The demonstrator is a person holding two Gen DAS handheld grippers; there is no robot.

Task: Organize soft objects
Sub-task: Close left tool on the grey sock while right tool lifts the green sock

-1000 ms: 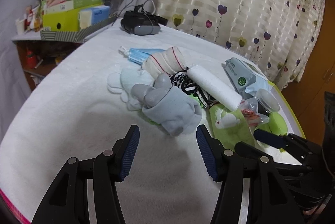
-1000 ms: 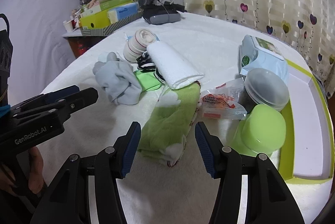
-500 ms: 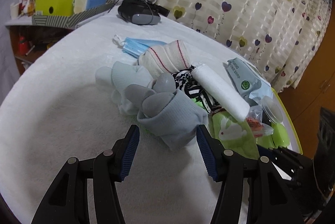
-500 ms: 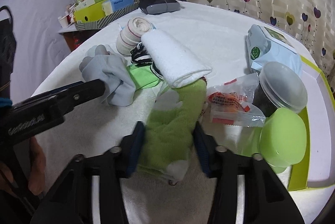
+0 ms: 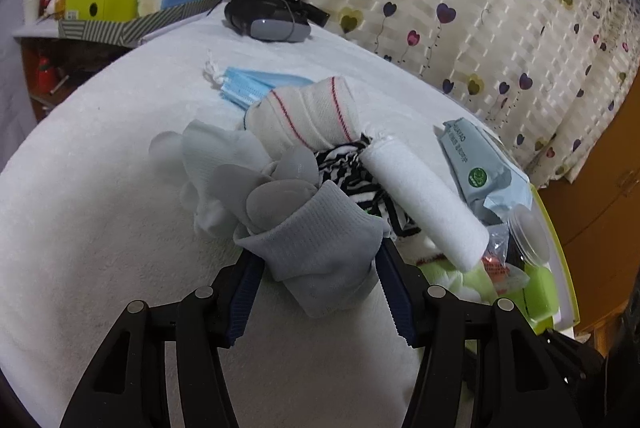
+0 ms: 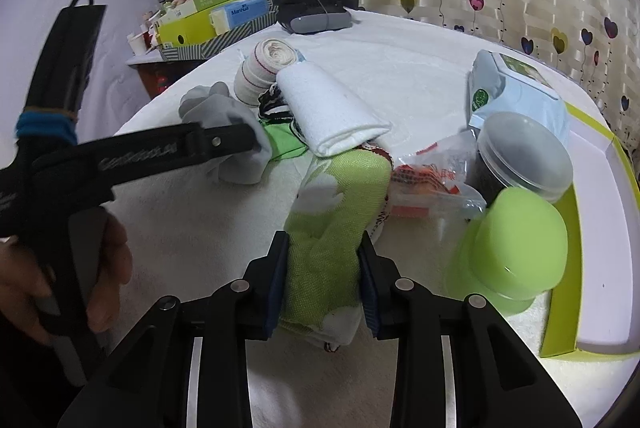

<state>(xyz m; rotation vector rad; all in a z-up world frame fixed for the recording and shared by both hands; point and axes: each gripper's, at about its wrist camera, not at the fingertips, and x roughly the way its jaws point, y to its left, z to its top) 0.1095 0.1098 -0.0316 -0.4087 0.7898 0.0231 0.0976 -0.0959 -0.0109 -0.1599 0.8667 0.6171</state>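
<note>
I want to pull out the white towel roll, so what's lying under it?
The white towel roll rests on a black-and-white striped cloth and the green towel's far end. Anything deeper beneath it is covered.

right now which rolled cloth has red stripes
The cream rolled cloth beside the blue face masks; the white rolled towel is plain.
</note>
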